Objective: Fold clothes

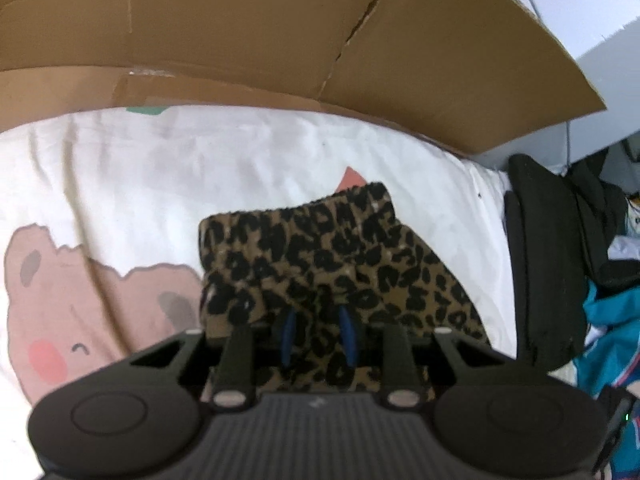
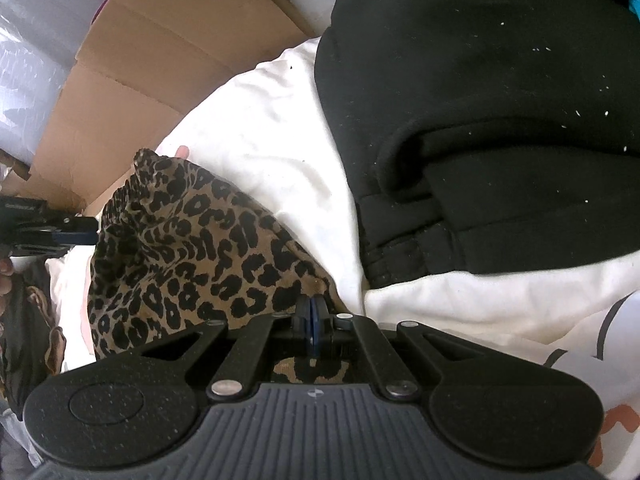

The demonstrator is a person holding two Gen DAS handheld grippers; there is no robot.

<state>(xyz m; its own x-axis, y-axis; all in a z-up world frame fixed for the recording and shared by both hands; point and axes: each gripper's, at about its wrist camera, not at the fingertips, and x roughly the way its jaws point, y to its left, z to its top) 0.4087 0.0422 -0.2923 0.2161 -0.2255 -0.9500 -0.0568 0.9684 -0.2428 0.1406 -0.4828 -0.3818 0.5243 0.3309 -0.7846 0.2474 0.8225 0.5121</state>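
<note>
The leopard-print fleece garment (image 1: 332,264) is stretching between both: right gripper (image 2: 314,322) is pinching its near edge shut, left gripper (image 1: 318,334) is clasping bunched cloth.

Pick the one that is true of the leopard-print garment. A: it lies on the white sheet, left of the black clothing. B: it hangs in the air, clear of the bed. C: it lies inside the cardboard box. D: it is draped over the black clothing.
A: the leopard-print garment rests on the white sheet, with the black clothing apart to its right and the cardboard behind.
</note>
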